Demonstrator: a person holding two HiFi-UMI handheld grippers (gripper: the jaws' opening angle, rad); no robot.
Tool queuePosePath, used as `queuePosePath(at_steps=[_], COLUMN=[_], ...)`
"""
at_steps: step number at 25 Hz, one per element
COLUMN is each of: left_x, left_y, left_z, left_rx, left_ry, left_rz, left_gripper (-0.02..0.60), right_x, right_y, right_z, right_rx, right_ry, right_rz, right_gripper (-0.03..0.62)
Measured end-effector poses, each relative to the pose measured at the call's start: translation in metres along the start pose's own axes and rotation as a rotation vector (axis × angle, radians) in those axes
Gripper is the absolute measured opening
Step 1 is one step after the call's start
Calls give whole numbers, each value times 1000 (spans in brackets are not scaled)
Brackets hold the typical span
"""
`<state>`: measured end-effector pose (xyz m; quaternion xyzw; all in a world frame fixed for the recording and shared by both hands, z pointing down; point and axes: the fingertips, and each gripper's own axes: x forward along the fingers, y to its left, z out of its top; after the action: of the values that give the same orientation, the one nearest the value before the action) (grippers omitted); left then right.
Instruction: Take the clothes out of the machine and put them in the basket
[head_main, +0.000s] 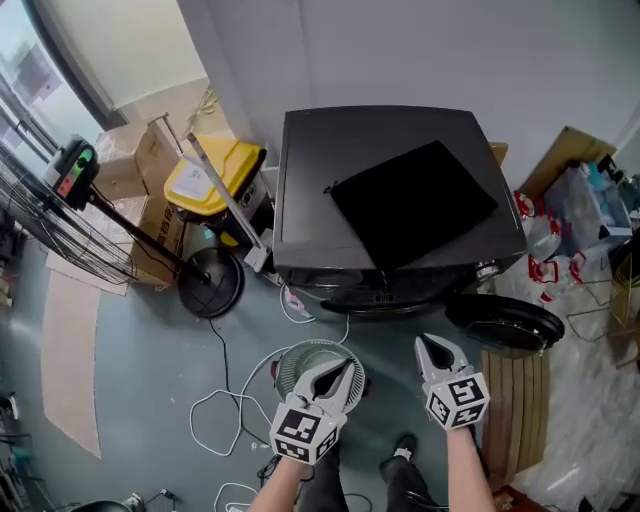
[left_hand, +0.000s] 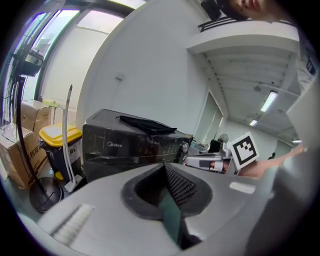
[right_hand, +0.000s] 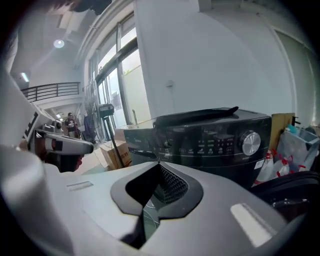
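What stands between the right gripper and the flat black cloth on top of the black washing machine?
Probably nothing, so yes. The flat black cloth lies uncovered on the black washing machine, and the shut, empty right gripper hangs before it with only open air between.

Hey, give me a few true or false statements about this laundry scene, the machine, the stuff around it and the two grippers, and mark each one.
1. A black cloth lies on top of the washing machine. True.
2. The machine's round door is closed. False: it hangs open at the machine's front right.
3. The left gripper and the right gripper both have their jaws together, with nothing between them. True.
4. The yellow-lidded bin stands right of the machine in the head view. False: it stands left of it.
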<state>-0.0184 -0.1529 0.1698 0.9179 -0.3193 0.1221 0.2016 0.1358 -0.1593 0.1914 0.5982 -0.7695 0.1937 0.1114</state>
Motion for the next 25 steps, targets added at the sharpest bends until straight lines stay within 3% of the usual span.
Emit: queuePosePath(at_steps=[4,7,11,19,25], left_x=[36,75,120,156,148], left_y=[-4,6,31,64,82], left_z=[-45,-94,-161,-245,-285], left_rx=[26,54,23,130,181], left_ry=[-50,-61,-59,-107,-125], left_rz=[11,15,53,76,141], left_gripper=[57,57,57,57,57], right_x=[31,64,112,207,284], right_y=[-23,-48,-68,-127,-145], right_z=[-61,-111,-170,-234,-274], right_rx=[-59,-76,-131,-284,-441], right_ry=[19,38,60,-25,36], right_rz=[53,38,14,-13,45], right_gripper=[-3,-3,-3,-3,0])
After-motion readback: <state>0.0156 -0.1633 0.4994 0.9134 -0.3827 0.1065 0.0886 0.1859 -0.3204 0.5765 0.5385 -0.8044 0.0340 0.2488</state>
